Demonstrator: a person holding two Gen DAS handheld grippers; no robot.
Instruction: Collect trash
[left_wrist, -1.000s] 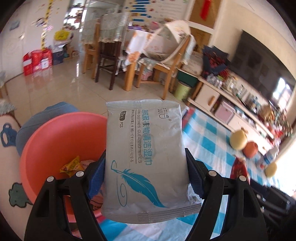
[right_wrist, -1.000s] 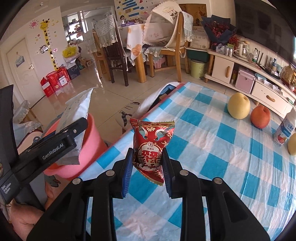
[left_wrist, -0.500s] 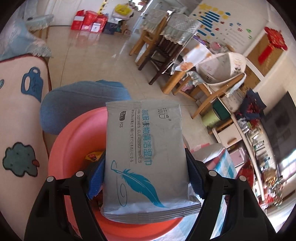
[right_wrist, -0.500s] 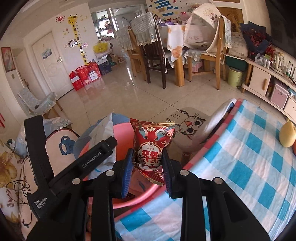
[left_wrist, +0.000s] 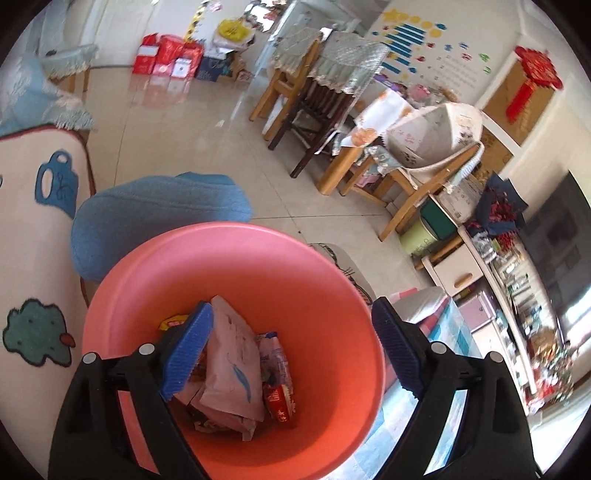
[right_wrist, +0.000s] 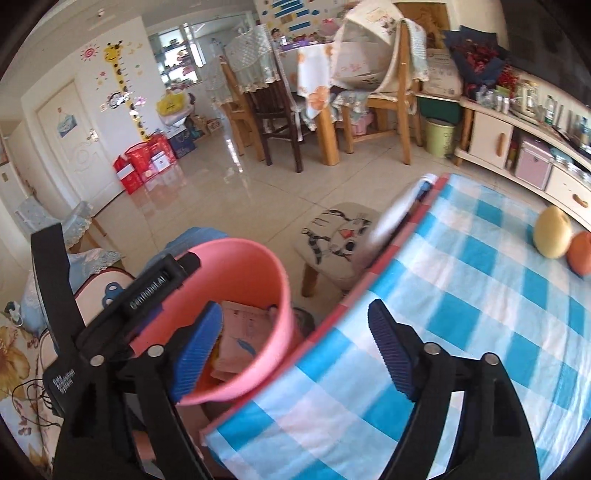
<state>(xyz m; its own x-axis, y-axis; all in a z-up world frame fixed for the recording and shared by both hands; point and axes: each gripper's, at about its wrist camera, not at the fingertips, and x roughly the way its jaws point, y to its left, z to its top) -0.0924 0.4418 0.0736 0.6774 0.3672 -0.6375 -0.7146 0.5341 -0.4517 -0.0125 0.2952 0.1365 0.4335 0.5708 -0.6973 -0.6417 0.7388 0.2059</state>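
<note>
The release step of a collection cycle is judged to be in hand; the left gripper (left_wrist: 291, 347) is positioned over the mouth of the pink bin (left_wrist: 332, 280), its jaws have just been opening and are seen spread wide apart with nothing between them; the grey wipes packet (left_wrist: 231, 365) is seen lying inside the bin on top of other wrappers, beside a red snack packet (left_wrist: 279, 400); the right gripper (right_wrist: 295, 350) is held at the edge of the worktop (right_wrist: 461, 332) next to the bin, its jaws have likewise just been opening and are seen apart and empty; whether the red packet in the bin is the one released by the right gripper cannot be confirmed from the right wrist view, where only the wipes packet (right_wrist: 240, 339) is visible past the bin wall (right_wrist: 269, 295); the bin is located just beside the worktop edge, below its surface; two round fruits (right_wrist: 554, 236) are seen on the far part of the chequered cloth and are not judged to be trash; for the next move, both grippers are to be withdrawn from the bin and turned back over the worktop; the surface is to be checked for remaining wrappers; jaws are to be kept apart until a further item is bracketed.
</note>
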